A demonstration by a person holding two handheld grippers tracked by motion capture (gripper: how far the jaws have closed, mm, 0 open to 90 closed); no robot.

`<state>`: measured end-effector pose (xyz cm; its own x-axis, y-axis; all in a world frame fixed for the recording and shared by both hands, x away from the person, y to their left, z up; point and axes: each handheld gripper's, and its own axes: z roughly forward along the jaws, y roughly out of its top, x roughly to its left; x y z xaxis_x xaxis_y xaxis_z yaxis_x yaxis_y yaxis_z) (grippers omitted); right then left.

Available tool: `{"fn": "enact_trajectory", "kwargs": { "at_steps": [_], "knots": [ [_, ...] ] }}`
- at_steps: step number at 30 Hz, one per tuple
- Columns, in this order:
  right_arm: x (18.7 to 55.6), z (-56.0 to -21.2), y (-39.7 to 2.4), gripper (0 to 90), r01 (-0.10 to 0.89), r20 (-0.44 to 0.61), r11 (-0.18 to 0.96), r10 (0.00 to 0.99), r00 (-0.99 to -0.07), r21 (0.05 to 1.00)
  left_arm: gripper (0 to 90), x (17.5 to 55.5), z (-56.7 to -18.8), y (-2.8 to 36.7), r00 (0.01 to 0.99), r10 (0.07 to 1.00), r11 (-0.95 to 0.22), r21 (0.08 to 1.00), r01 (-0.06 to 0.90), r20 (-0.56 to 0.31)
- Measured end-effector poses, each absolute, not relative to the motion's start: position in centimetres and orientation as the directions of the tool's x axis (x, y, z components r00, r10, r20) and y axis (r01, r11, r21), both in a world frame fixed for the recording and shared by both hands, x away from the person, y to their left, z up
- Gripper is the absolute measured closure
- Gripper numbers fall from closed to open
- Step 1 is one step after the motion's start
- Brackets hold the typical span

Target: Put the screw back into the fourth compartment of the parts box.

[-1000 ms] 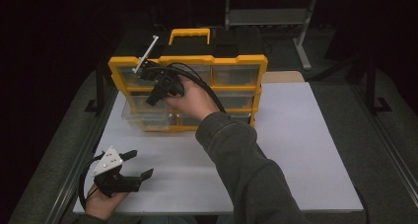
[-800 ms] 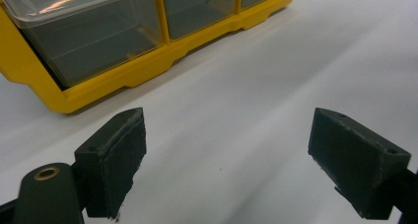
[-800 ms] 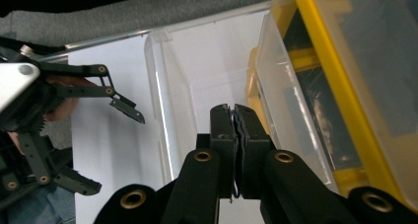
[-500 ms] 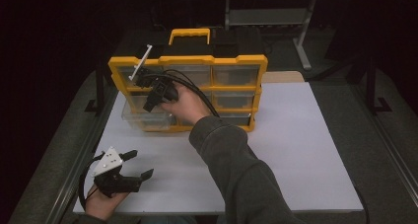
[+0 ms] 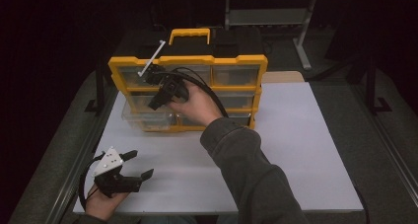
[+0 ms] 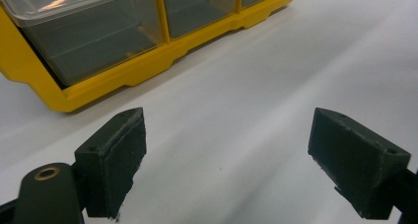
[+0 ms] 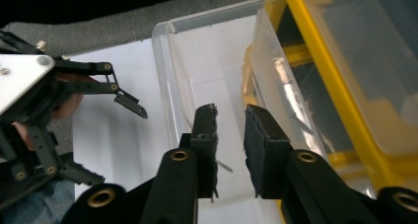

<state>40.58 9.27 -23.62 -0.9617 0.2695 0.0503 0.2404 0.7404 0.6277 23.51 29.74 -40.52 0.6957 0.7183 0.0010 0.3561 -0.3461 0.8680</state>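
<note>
Reaching across the white table [image 5: 305, 150], the right tool [image 5: 156, 78] is up at a yellow box [image 5: 187, 61] full of little clear drawers. One clear drawer [image 7: 207, 66] at the bottom left of the box is pulled partway out and sticks out over the table. So the pulling-out part looks done. From the right gripper view, the drawer looks empty, so I think something may still need to go in, or the drawer may need to be pushed back.

The right tool has just been opening its jaws. They stand a little way apart, right above the open drawer, and nothing is pinched between them. A thin white stick pokes up near the top left of the box, close to this tool; I cannot tell what it is.

The right arm stretches forward in a grey sleeve [image 5: 246, 169], with the hand [image 5: 194, 105] tipped so the tool points down and to the left.

The left tool [image 5: 138, 166] rests low near the front edge of the table, well apart from the box. Its jaws are wide open and hold nothing.
</note>
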Motion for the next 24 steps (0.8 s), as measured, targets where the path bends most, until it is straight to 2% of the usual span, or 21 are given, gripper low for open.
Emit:
{"fn": "enact_trajectory", "kwargs": {
  "at_steps": [10,18,23,24],
  "knots": [
    [39.5,-23.4,4.0,66.8,0.256,0.033,0.696,0.317,-0.948,0.671,14.3,23.6,-40.6,29.8,0.694,0.72,-0.356,0.865,0.353,0.014],
    [38.9,-24.1,1.1,63.6,0.271,0.033,0.677,0.343,-0.939,0.685,14.3,23.7,-40.7,29.6,0.693,0.721,-0.349,0.869,0.351,0.009],
    [38.8,-24.2,0.8,62.7,0.278,0.038,0.673,0.349,-0.936,0.686,14.4,23.7,-40.7,29.7,0.689,0.725,-0.342,0.87,0.356,0.003],
    [38.3,-25.5,-1.3,59.3,0.297,0.039,0.66,0.377,-0.925,0.69,14.3,23.7,-40.7,29.7,0.691,0.723,-0.349,0.868,0.353,0.01]
  ]
}}
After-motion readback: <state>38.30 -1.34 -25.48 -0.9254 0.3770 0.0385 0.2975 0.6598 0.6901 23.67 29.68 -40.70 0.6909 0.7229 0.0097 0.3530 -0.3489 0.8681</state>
